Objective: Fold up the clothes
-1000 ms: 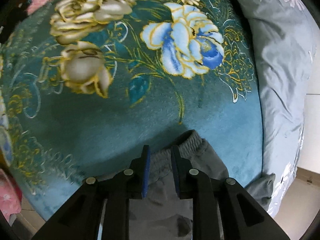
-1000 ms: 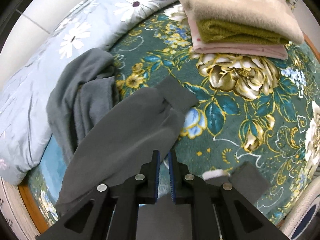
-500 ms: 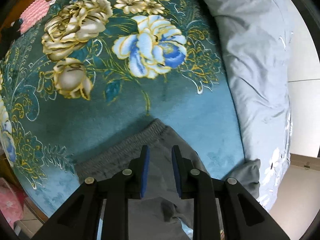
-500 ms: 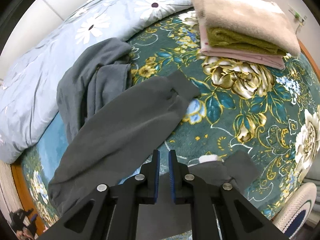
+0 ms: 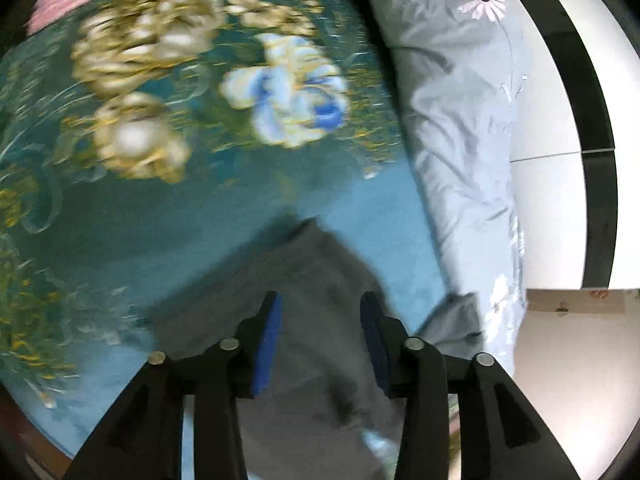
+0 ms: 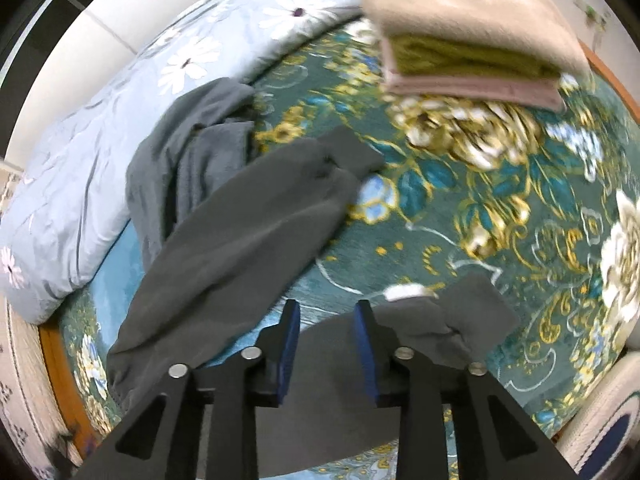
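Dark grey trousers (image 6: 248, 240) lie on the teal flowered blanket (image 6: 460, 216), one leg stretched toward the far left, the other cuff (image 6: 476, 312) at lower right. My right gripper (image 6: 326, 320) hovers over the cloth near its fold. Its jaws are opening, and the blue pads (image 6: 290, 332) stand apart without pressing on the fabric. In the blurred left wrist view, the trousers' waist end (image 5: 316, 268) lies flat under my left gripper (image 5: 320, 320). That gripper's jaws are opening too, and nothing is pinched between its pads (image 5: 270, 328).
A second grey garment (image 6: 188, 152) lies crumpled against the pale blue daisy duvet (image 6: 80, 184) on the left. A stack of folded towels (image 6: 460, 40) sits at the far side of the bed. The duvet (image 5: 460, 140) and the white floor (image 5: 552, 112) border the bed on the right.
Both grippers' jaws have spread and let go of the grey trousers, which now lie flat. Both hands have drawn back from the cloth, and the left view has swung toward the duvet and floor.
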Tool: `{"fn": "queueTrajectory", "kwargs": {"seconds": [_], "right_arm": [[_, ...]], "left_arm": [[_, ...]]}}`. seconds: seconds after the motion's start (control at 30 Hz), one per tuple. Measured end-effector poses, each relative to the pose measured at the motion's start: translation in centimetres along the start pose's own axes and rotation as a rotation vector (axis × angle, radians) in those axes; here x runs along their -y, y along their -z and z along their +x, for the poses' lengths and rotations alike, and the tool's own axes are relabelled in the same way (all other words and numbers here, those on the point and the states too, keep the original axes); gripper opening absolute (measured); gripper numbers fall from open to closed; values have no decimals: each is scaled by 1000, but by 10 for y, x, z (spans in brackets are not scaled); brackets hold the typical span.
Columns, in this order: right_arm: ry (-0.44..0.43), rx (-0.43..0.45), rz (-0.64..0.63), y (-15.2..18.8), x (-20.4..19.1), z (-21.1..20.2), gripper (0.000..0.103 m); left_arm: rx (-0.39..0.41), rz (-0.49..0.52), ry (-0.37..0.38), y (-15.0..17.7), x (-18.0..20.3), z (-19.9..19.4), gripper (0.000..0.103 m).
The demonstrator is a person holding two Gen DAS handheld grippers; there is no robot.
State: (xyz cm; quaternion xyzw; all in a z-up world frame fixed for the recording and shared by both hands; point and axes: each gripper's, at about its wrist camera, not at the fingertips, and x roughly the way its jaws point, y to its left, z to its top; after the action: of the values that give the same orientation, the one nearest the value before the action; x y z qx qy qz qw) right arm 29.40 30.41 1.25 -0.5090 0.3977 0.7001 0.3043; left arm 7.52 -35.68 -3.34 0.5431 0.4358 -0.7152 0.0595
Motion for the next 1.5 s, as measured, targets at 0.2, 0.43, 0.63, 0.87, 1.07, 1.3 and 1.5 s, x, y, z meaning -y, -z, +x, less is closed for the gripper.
{"fn": "queueTrajectory", "kwargs": {"seconds": [0.2, 0.43, 0.63, 0.87, 1.07, 1.3, 1.5], "right_arm": [[-5, -62, 158, 34, 67, 20, 41], [-12, -95, 351, 66, 133, 43, 54], [-83, -104, 503, 82, 161, 70, 55], [-112, -138, 467, 83, 144, 91, 40], [-80, -156, 443, 76, 135, 93, 27], [-57, -153, 424, 69, 126, 85, 17], [-74, -127, 411, 59, 116, 63, 8]], "left_arm": [[-124, -157, -127, 52, -82, 35, 44], [-111, -160, -139, 53, -81, 65, 49], [-95, -161, -190, 48, -74, 81, 49], [-81, -150, -243, 51, -65, 84, 51], [-101, -138, -230, 45, -58, 86, 50], [-100, -191, -155, 45, -47, 96, 33], [-80, -166, -214, 42, -35, 81, 13]]}}
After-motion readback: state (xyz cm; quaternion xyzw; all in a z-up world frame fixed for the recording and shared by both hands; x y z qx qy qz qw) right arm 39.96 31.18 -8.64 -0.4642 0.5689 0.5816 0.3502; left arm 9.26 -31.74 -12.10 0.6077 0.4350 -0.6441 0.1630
